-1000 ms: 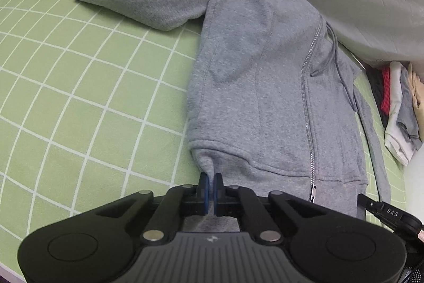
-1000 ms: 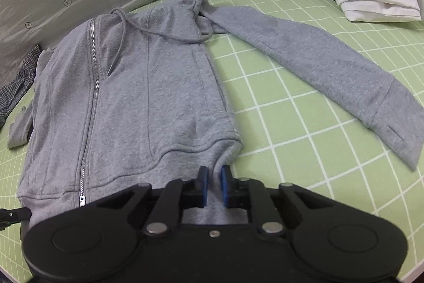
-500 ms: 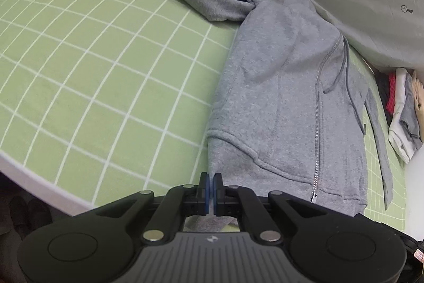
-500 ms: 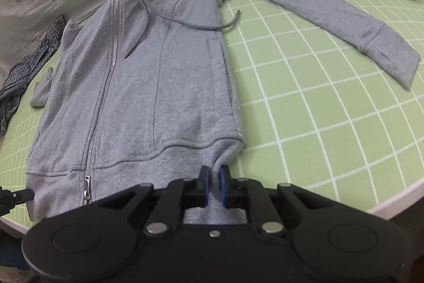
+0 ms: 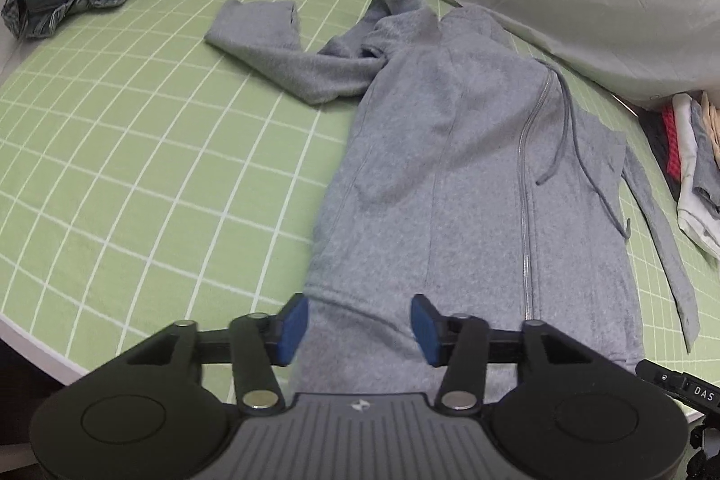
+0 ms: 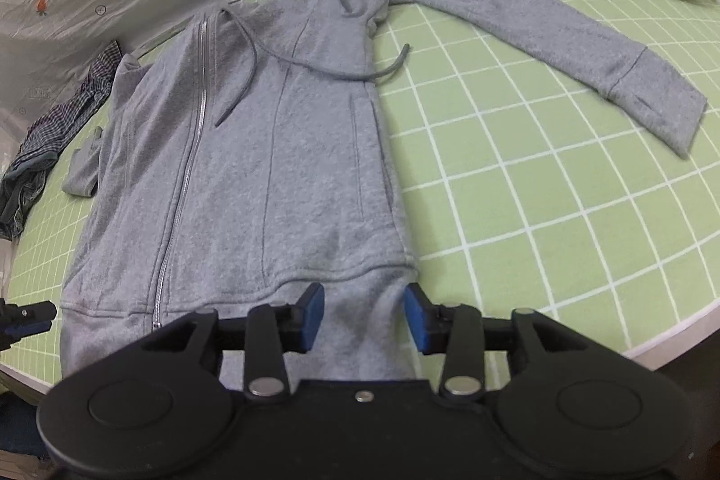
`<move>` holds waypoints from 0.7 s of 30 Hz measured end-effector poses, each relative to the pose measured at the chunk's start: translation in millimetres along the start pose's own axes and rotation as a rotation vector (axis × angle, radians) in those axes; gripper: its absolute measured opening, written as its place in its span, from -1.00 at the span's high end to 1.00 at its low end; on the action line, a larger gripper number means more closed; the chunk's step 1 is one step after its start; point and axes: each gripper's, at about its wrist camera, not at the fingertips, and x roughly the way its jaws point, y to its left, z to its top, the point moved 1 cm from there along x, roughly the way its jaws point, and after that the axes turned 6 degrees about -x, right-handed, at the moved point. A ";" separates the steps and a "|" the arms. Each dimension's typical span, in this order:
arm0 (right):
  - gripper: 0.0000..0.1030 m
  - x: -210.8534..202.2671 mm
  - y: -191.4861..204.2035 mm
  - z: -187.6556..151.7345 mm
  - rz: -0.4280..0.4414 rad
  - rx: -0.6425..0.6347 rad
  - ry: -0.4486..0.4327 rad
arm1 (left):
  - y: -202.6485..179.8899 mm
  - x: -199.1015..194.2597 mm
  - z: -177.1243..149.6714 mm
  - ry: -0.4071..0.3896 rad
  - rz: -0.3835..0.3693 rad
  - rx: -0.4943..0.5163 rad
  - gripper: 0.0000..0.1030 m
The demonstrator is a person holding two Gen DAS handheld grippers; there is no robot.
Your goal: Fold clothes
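Both grippers, left and right, are opening their fingers and have let go of the grey hoodie, now spread flat on the green checked table, ready for folding.

Hoodie hem hidden behind gripper
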 end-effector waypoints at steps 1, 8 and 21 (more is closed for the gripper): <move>-0.05 -0.8 -3.3 4.5 -0.012 -0.003 -0.010 | -4.4 1.8 3.6 -0.004 0.007 0.001 -0.50; -0.64 3.2 -40.4 34.0 -0.098 -0.002 -0.037 | -32.0 34.2 16.2 0.054 0.056 -0.010 -0.72; -0.88 44.2 -103.3 106.6 -0.284 -0.060 -0.073 | -61.1 88.7 49.9 0.100 0.141 -0.081 -0.85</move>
